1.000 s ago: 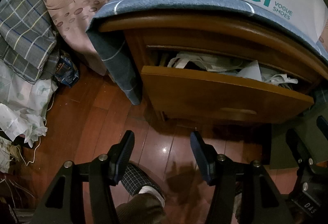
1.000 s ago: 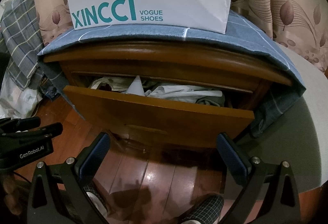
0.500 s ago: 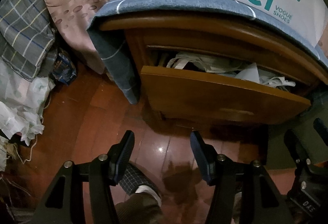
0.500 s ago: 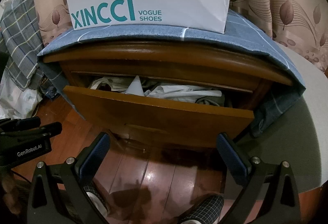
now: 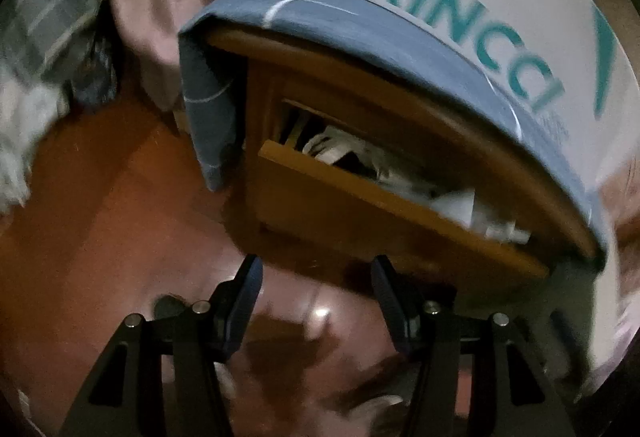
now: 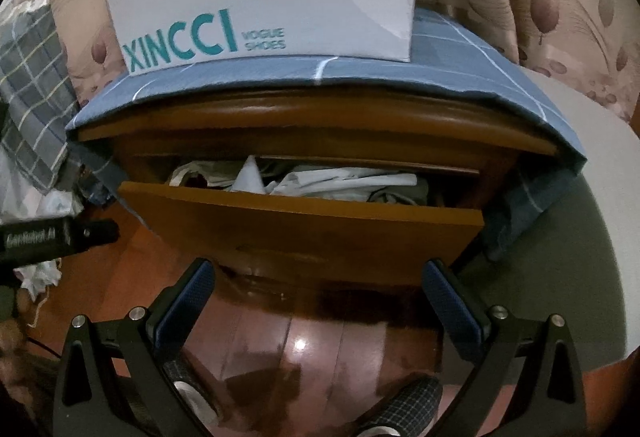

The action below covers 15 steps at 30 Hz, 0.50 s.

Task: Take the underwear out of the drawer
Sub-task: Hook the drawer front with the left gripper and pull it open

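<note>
A wooden nightstand drawer stands partly open, with crumpled white and grey clothes showing above its front; which piece is the underwear I cannot tell. In the blurred left wrist view the drawer sits right of centre with white cloth inside. My right gripper is open and empty, low in front of the drawer front. My left gripper is open and empty, above the floor to the drawer's left front; its body shows at the left edge of the right wrist view.
A white XINCCI shoe box sits on a blue cloth over the nightstand top. Checked fabric and white cloth lie on the red wooden floor at left. A grey seat is at right. My checked trouser legs show below.
The left gripper has swung sharply, blurring its view and tilting the nightstand to the right. The right gripper has edged closer to the drawer. Both stay open.
</note>
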Available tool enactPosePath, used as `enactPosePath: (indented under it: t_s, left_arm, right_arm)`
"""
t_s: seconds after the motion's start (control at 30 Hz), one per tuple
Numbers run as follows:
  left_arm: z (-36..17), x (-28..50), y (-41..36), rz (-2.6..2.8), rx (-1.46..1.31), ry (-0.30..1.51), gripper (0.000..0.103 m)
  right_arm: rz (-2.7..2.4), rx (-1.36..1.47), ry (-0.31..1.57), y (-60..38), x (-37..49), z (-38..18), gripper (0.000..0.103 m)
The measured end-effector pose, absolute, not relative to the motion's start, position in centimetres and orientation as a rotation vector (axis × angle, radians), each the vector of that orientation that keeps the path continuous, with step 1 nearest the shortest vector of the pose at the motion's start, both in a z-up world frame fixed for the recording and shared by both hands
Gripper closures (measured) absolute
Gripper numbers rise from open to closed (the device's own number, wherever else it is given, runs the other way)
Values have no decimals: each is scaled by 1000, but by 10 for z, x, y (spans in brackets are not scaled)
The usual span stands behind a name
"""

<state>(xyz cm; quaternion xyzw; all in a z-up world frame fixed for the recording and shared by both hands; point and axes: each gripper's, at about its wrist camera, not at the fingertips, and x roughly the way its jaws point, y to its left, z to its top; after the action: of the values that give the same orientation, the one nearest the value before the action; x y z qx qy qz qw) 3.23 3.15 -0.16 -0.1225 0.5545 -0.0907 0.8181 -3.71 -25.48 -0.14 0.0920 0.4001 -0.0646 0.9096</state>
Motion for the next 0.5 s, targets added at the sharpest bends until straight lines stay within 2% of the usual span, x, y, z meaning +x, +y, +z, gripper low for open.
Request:
enactPosePath:
  t_s: [0.07, 0.3, 0.5]
  left_arm:
    - [-7, 40, 33, -195, -372, 1195, 41]
    - [-54, 62, 26, -137, -679, 1227, 40]
    - [-67, 73, 5, -119, -765, 1206, 36]
  right_arm:
    - [-140, 213, 827, -260, -38, -1, 0]
    - [-165, 234, 834, -272, -39, -2, 0]
    - [-154, 290, 846, -283, -38, -5, 0]
